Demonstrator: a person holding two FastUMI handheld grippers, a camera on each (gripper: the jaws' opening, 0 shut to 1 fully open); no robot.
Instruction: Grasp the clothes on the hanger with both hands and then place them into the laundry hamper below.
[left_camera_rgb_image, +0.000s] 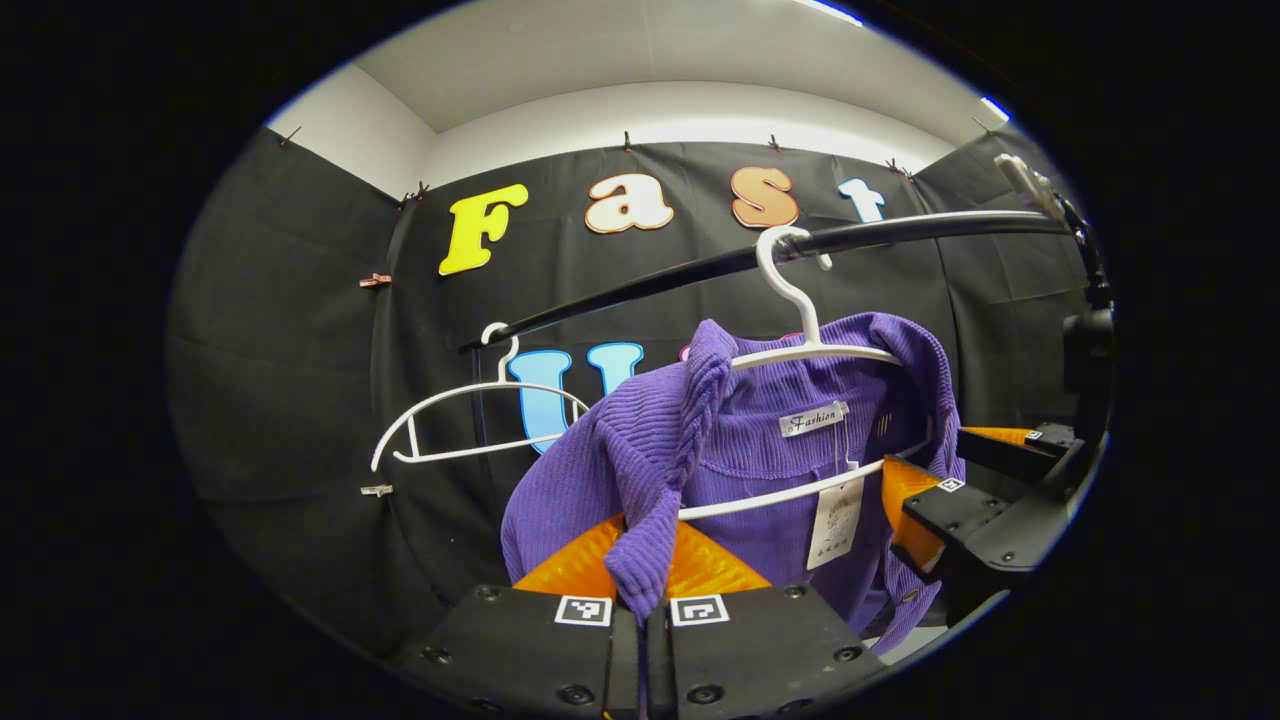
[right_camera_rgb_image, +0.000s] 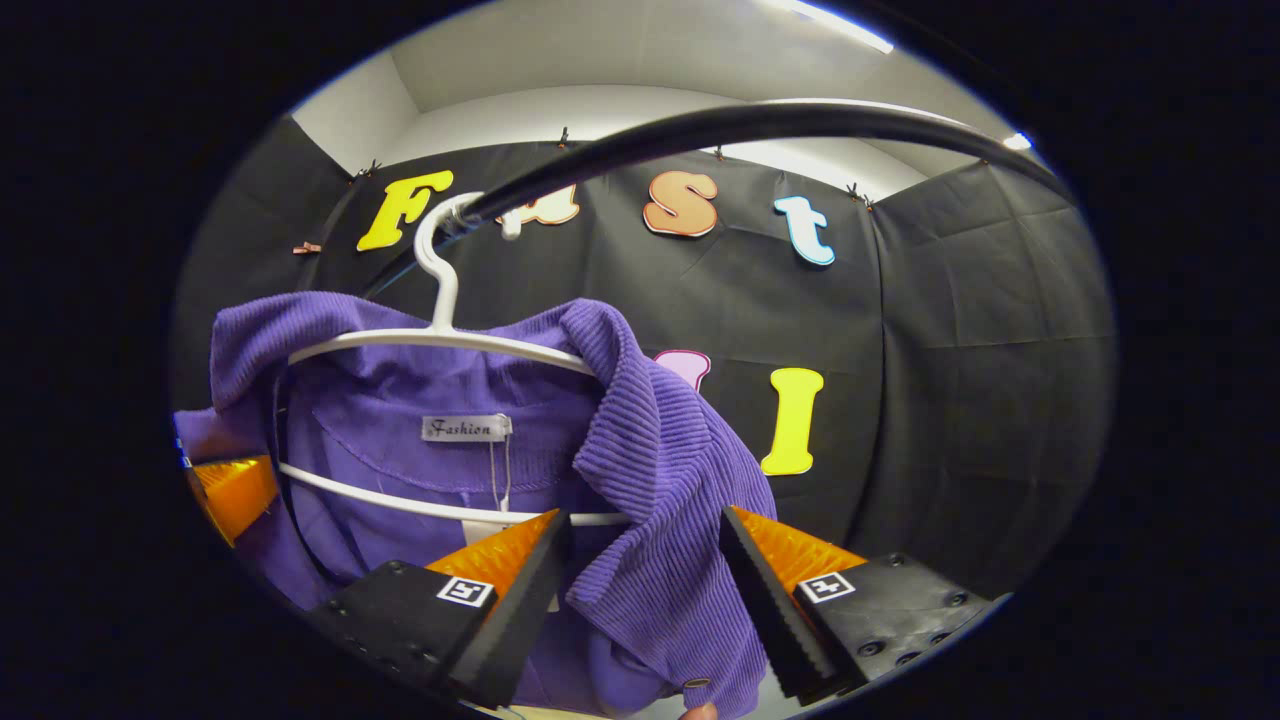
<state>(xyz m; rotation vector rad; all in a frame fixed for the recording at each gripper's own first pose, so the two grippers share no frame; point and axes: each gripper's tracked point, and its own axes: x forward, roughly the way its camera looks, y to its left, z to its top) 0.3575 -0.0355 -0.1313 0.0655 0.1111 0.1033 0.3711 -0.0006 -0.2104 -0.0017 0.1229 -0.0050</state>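
A purple cardigan (left_camera_rgb_image: 760, 450) hangs on a white hanger (left_camera_rgb_image: 800, 345) hooked over a black rail (left_camera_rgb_image: 700, 268), filling the centre of the left gripper view and the centre-left of the right gripper view. The left gripper (left_camera_rgb_image: 640, 590), at the bottom centre of its own view, has its fingers pressed together on a fold of the cardigan's front edge, which comes down between them; the grip sits on one shoulder side so the knit can be drawn off that end of the hanger. The right gripper (right_camera_rgb_image: 640, 560) has its fingers wide apart, straddling the other front edge at the bottom centre of its view, with cloth between them but not yet pinched; it looks placed to take the opposite side, so the garment would come off evenly rather than swing from one corner. It also shows at the right of the left gripper view. A second, empty hanger (left_camera_rgb_image: 470, 425) hangs further along the rail at centre left. The hamper is not seen from here, so the drop lies ahead.
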